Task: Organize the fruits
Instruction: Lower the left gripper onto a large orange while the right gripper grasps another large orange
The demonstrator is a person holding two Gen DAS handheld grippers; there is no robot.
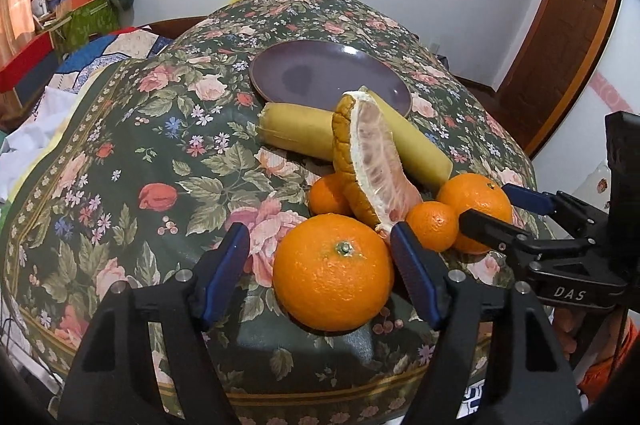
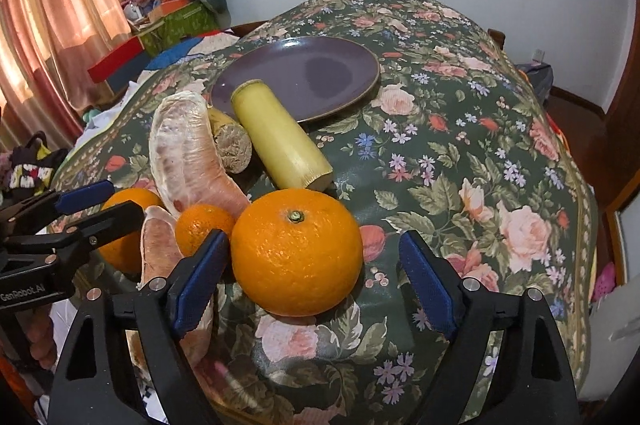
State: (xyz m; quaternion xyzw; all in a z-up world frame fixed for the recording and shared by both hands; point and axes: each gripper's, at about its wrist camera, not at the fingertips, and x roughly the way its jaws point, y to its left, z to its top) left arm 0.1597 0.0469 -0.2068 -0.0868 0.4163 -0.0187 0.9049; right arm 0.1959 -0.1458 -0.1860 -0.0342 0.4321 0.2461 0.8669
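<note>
In the left wrist view, your left gripper stood spread wide at the bottom centre of the frame, its blue-padded fingers on either side of a large round orange without pressing it; the fruit sat on the dark green floral tablecloth; just above it a peeled pomelo wedge with brownish rind leaned upright, with a small orange behind its left side and a small mandarin to its right; two pale yellow cut cane sections lay behind the wedge, the right one touching the empty purple ceramic plate in the upper centre; at the right edge your right gripper was released, straddling a second large orange.

In the right wrist view, that left gripper entered from the left edge, parted around its orange; a peeled pomelo segment rose left of centre, with the mandarin below it; the right gripper gaped at the bottom centre, one pad just beside the big orange, the other well clear; the plate sat in the upper centre with one cane piece overlapping its rim.
</note>
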